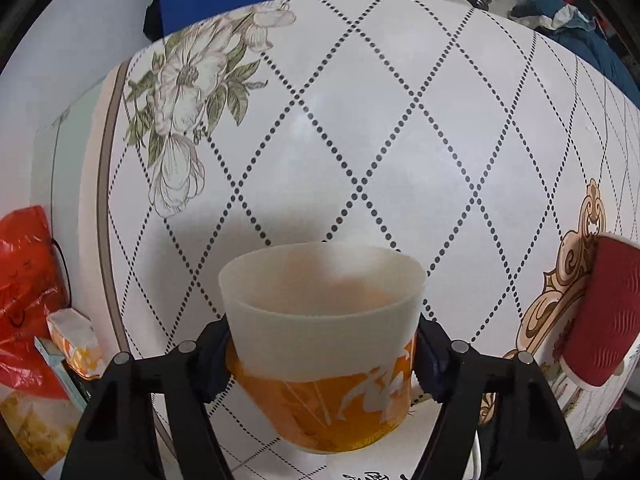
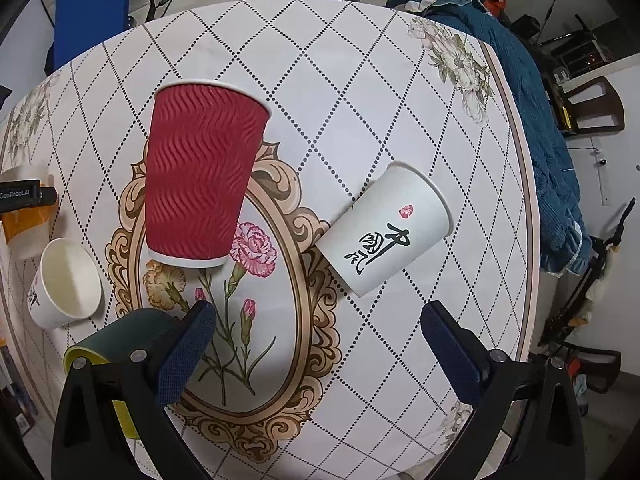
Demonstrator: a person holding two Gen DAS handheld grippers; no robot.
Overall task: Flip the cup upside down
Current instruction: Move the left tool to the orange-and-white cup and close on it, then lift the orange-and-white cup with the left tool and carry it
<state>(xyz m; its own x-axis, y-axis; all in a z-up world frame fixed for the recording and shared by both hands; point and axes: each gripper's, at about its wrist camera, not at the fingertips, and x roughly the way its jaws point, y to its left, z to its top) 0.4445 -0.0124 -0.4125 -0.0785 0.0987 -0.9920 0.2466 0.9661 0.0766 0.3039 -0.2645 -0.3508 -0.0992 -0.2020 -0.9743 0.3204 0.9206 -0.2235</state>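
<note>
My left gripper (image 1: 322, 364) is shut on an orange and white cup (image 1: 324, 344), held above the table with its wider white part pointing away from me. The same cup (image 2: 24, 216) shows at the left edge of the right wrist view, with the left gripper on it. My right gripper (image 2: 318, 342) is open and empty above the table's flower medallion. A red ribbed cup (image 2: 200, 176) stands upside down ahead of it; it also shows in the left wrist view (image 1: 600, 316). A white cup with black script (image 2: 386, 232) stands upside down to the right.
A small white cup (image 2: 66, 282) lies at the left with its mouth toward me. A dark green cup with a yellow inside (image 2: 120, 340) sits by my right gripper's left finger. A blue cloth (image 2: 520, 80) hangs at the table's far right edge. Red bag and boxes (image 1: 32, 300) lie left.
</note>
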